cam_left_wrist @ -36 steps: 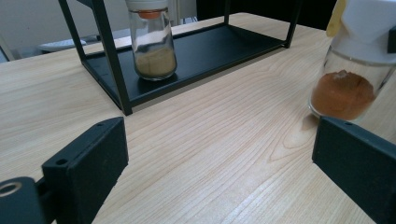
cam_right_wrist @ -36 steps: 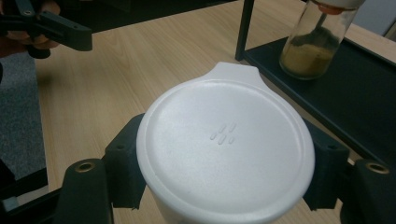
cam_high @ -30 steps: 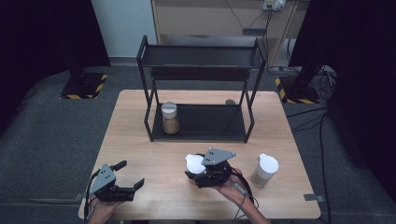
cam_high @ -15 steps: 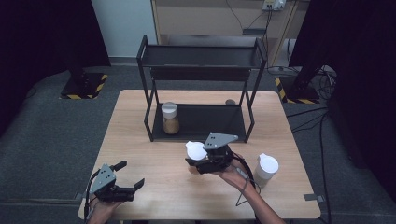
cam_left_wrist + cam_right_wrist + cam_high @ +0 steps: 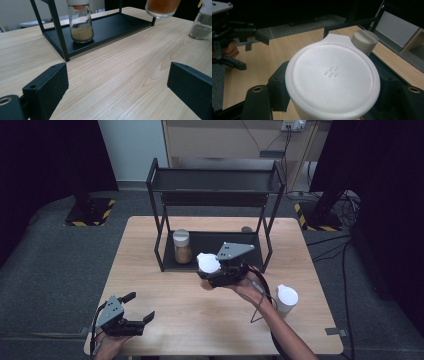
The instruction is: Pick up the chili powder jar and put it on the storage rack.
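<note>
White-lidded spice jar (image 5: 208, 264) pinched below the lid by right gripper (image 5: 216, 276), near rack's front edge; likely glass, light, slippery, breakable. Left gripper (image 5: 142, 321) spread.

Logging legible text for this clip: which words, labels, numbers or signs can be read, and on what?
None readable. The white lid of the jar in the right claw bears small raised dashes, no letters. The jar on the rack and the jar on the table show no label.

The table (image 5: 165, 295) is showing off light wood grain, the rack (image 5: 215, 180) is looking all black, the held jar's lid (image 5: 332, 77) is glowing plain white, and those floor blocks (image 5: 90, 212) are wearing yellow-black hazard stripes.
</note>
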`<state>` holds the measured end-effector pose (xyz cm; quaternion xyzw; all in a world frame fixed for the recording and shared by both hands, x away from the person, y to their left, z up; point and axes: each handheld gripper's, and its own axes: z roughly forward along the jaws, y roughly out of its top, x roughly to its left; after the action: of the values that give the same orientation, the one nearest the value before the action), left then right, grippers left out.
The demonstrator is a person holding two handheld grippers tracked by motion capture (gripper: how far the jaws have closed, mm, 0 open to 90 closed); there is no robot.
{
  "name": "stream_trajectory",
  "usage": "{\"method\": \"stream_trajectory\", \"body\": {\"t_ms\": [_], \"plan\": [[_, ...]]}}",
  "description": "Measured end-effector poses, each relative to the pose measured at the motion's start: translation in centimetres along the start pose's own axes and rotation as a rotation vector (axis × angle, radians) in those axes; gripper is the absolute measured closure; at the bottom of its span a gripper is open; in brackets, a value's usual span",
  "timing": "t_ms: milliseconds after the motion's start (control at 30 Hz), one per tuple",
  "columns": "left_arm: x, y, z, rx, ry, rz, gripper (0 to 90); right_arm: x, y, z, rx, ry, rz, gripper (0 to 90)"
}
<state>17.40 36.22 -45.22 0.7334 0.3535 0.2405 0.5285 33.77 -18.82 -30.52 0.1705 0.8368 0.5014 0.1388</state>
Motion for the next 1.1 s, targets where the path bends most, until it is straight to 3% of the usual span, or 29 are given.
{"method": "stream_trajectory", "body": {"t_ms": [467,1100], "plan": [[0.1,0.0,0.0,-0.001,-0.001,-0.003,2.9,-3.1,3.3,2.1,0.009,-0.077,0.027,31.0],[0.1,-0.1,0.0,-0.003,-0.003,-0.006,2.9,-5.9,3.9,6.0,0.014,-0.203,0.135,31.0]]}}
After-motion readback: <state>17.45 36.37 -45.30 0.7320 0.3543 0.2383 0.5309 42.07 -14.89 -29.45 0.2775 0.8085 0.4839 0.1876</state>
